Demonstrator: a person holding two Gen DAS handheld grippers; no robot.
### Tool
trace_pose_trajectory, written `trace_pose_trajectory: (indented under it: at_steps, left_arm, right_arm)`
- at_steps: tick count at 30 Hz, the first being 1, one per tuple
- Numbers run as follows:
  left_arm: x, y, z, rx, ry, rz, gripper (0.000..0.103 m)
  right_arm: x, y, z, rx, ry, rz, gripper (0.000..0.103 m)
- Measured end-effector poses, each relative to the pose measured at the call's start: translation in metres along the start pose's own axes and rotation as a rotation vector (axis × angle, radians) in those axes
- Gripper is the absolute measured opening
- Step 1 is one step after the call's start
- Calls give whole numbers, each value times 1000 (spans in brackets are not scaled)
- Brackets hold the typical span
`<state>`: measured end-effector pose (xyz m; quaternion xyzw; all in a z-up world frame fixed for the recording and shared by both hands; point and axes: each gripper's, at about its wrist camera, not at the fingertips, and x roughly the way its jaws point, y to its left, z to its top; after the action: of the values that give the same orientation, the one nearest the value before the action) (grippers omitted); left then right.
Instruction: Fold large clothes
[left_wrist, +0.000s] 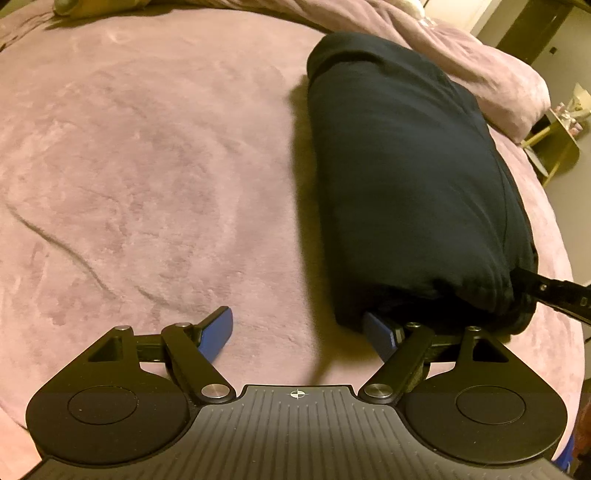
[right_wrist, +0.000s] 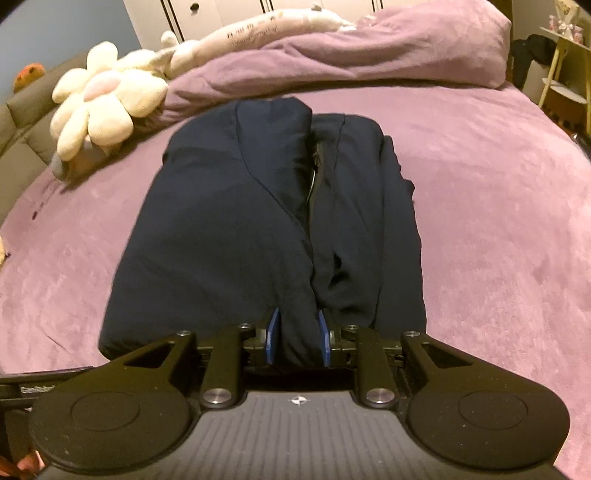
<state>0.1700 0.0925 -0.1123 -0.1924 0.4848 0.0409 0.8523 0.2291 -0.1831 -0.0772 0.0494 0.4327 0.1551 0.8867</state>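
Plush flower (right_wrist: 98, 98) only in R view

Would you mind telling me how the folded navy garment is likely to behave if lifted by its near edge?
The navy garment will probably droop and unfold: it is soft, layered cloth. The right gripper pinches only one bunched fold, so other layers may slip free.

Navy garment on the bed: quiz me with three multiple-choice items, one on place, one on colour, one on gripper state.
1. Where is the flower plush?
A. left of the navy garment
B. on top of it
C. right of it

2. What colour is the bed cover?
A. green
B. purple
C. white

3. How is the right gripper?
A. open, clear of cloth
B. out of view
C. shut on the garment's near edge

Key: A, plush lies beside the garment's left side; B, purple plush fabric; C, blue pads pinch a fold.
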Motion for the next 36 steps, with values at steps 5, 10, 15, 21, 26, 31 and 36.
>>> trace_pose_trajectory:
  at_steps: [5,10,15,21,26,31,36]
  left_arm:
    - [-3,12,3,-22,-1,23,82]
    - [-20,32,10,-64,-61,32,82]
    - [-34,27,16,-62,-94,8,85]
    - [-42,-13,-6,97,-64,29,96]
    - [-40,-37,-31,216,10,121,97]
    - [-51,-41,-38,215,5,144,97]
    - [-69,-50,-36,229,-59,168,97]
  right_arm:
    - [1,-2,-3,-1,-6,16,22]
    - [-16,-10,-5,42,-39,61,27]
    - [-32,1,-5,29,-52,-11,69]
    - [-40,6,-27,28,39,-71,99]
    - [-45,3,-47,52,109,-114,99]
    - [-52,13,-56,14,123,-179,99]
    - [-65,26,-55,4,99,-183,99]
